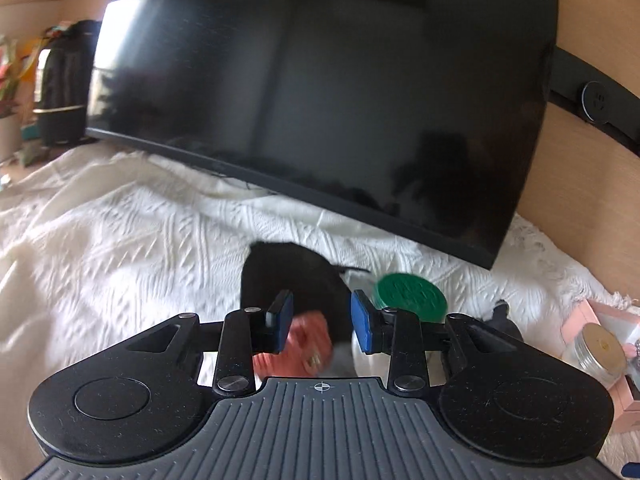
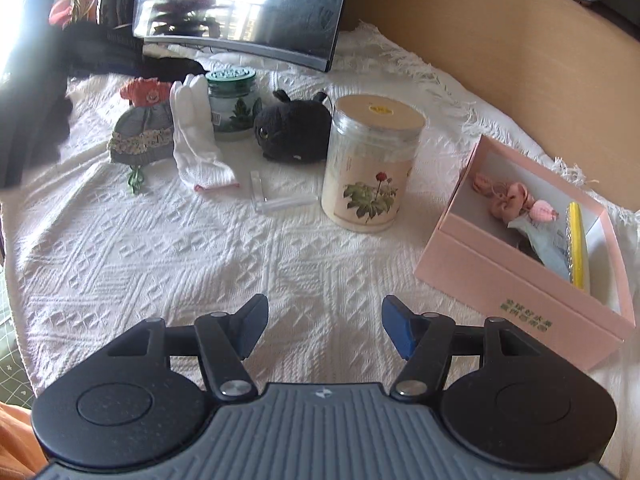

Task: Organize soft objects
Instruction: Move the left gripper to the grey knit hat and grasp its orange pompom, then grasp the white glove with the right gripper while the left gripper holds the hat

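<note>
In the right wrist view a crocheted doll (image 2: pixel 141 128) with a red top, a white glove (image 2: pixel 196 136) and a black plush toy (image 2: pixel 294 126) lie on the white cloth (image 2: pixel 200 260). An open pink box (image 2: pixel 532 248) at the right holds pink soft flowers. My right gripper (image 2: pixel 324 328) is open and empty, low over the cloth. My left gripper (image 1: pixel 320 316) is open above the doll's red top (image 1: pixel 298 350), which shows blurred between the fingers, beside a black cloth (image 1: pixel 292 280). It holds nothing.
A dark monitor (image 1: pixel 320 100) stands on the cloth at the back. A green-lidded jar (image 2: pixel 232 100), a tall clear jar with a rose label (image 2: pixel 372 164) and a clear plastic piece (image 2: pixel 276 196) stand among the soft things. A wooden wall (image 2: pixel 500 40) runs behind.
</note>
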